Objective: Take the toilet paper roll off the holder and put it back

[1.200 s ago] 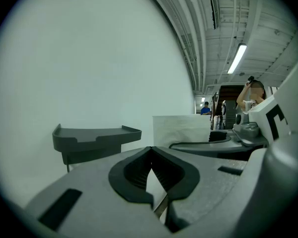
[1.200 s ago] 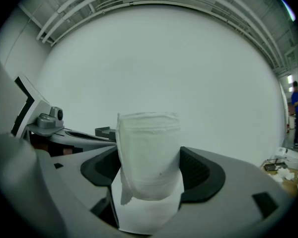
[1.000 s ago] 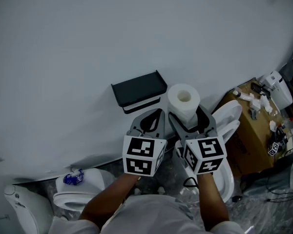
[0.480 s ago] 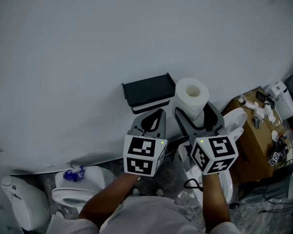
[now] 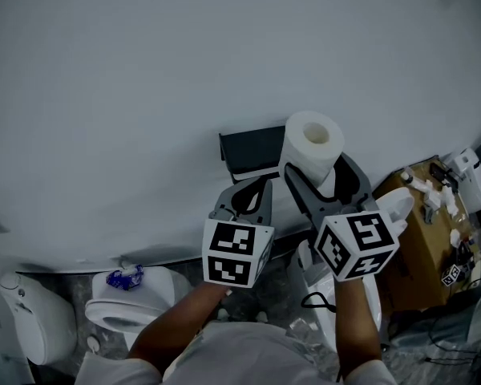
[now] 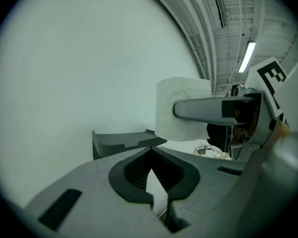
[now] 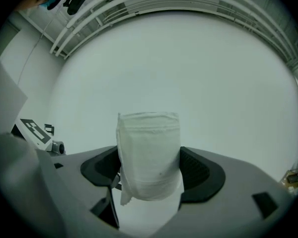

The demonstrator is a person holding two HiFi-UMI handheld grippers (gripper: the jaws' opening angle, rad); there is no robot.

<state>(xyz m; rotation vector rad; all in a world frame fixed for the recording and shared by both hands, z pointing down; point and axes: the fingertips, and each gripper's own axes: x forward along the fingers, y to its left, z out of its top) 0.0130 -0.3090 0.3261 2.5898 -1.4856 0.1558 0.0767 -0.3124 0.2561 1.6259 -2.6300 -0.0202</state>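
Note:
The white toilet paper roll (image 5: 313, 144) stands upright in the air, and my right gripper (image 5: 321, 181) is shut on its lower part. In the right gripper view the roll (image 7: 149, 152) fills the gap between the black pads (image 7: 202, 175), with a loose flap hanging at its lower left. The black holder (image 5: 252, 152) is fixed to the white wall, and the roll overlaps its right end. My left gripper (image 5: 261, 184) is shut on nothing, just below the holder. In the left gripper view the holder (image 6: 121, 140) lies ahead, with the roll (image 6: 181, 105) at the right.
A white toilet (image 5: 127, 305) sits at the lower left, with another white fixture (image 5: 30, 327) beside it. A further toilet (image 5: 391, 205) is behind my right gripper. A cardboard box (image 5: 425, 223) with small items on top stands at the right. The plain white wall (image 5: 144, 70) fills the upper part of the view.
My right gripper has carried the roll up and toward the wall, so the roll now overlaps the holder's right end. The left gripper has stayed put and shut.

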